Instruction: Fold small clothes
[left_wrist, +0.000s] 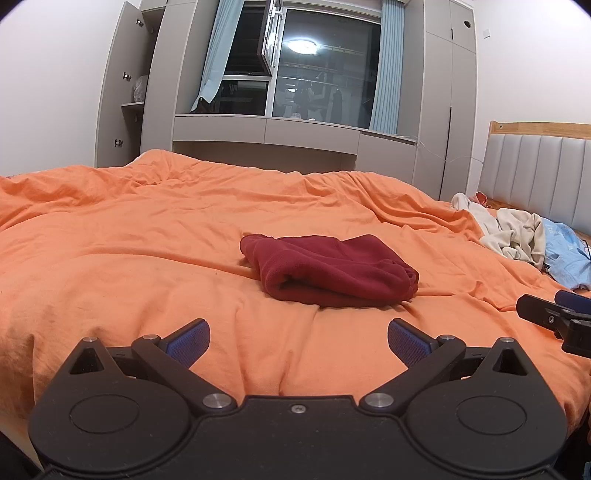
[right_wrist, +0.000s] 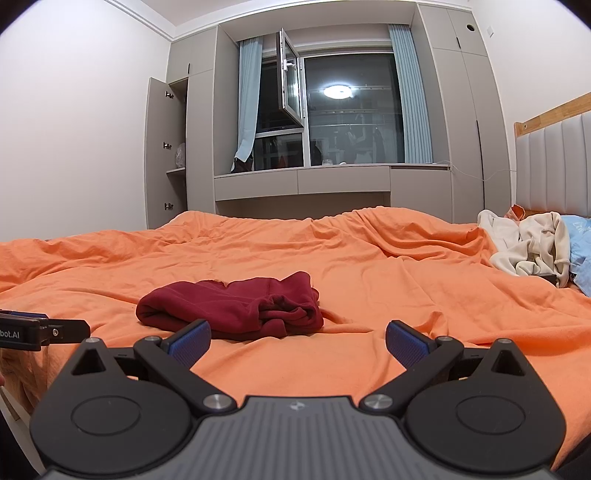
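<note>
A dark red garment (left_wrist: 332, 273) lies folded into a compact bundle on the orange bed cover (left_wrist: 147, 240). In the right wrist view the same red garment (right_wrist: 232, 308) sits left of centre on the cover (right_wrist: 369, 266). My left gripper (left_wrist: 298, 341) is open, short of the bundle, with nothing between its blue pads. My right gripper (right_wrist: 298, 343) is open too, its left pad just in front of the bundle's near edge. Each gripper shows at the edge of the other's view: the right one (left_wrist: 554, 321), the left one (right_wrist: 40, 330).
A heap of cream clothes (right_wrist: 528, 247) and a light blue garment (left_wrist: 565, 254) lie at the bed's right, by the padded headboard (left_wrist: 535, 173). Beyond the bed stand grey wardrobes (right_wrist: 458, 129) and a window with an open sash.
</note>
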